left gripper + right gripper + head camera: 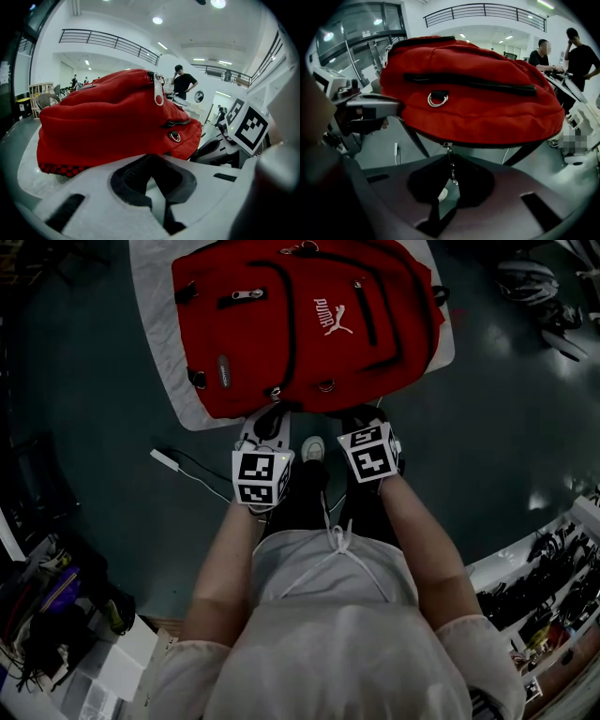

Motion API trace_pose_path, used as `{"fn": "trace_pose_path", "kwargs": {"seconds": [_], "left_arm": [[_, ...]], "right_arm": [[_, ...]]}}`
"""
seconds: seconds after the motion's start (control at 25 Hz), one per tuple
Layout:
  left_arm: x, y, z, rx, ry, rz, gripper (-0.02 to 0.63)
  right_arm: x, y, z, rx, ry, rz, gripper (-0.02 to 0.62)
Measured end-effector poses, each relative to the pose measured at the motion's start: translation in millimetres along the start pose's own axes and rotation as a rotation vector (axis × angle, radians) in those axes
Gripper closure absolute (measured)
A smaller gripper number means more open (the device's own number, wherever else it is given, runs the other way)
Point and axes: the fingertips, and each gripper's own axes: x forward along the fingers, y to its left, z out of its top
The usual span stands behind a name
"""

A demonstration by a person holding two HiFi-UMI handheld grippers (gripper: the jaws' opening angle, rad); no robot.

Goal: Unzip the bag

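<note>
Backpack (300, 324), red with black zips, lies flat on a white mat (155, 324), just ahead of both claws. Right claw (450, 159) pinches the zipper pull (451, 173) at its near edge. Left claw (150, 157) is closed against that edge; whether it pinches any fabric is hidden.

Open floor (506, 427) right of backpack (300, 324); cable (173, 463) left

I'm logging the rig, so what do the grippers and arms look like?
The left gripper is white with dark pads; the right gripper looks grey in shadow. Each carries a white cube of black square markers. The person wears a pale top with short sleeves.
</note>
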Motion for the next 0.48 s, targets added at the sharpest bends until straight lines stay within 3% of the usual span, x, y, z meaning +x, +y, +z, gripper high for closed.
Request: {"fn": "trace_pose_path", "kwargs": {"seconds": [0.36,0.48], "left_arm": [[2,2,0,0.055,0.069,0.108,0.586],[2,2,0,0.026,0.090,0.145,0.586]], "right_arm": [[-12,-38,-15,-0.015,0.025,0.062,0.558],[-18,-54,-20,-0.014,0.039,0.082,0.558]]}}
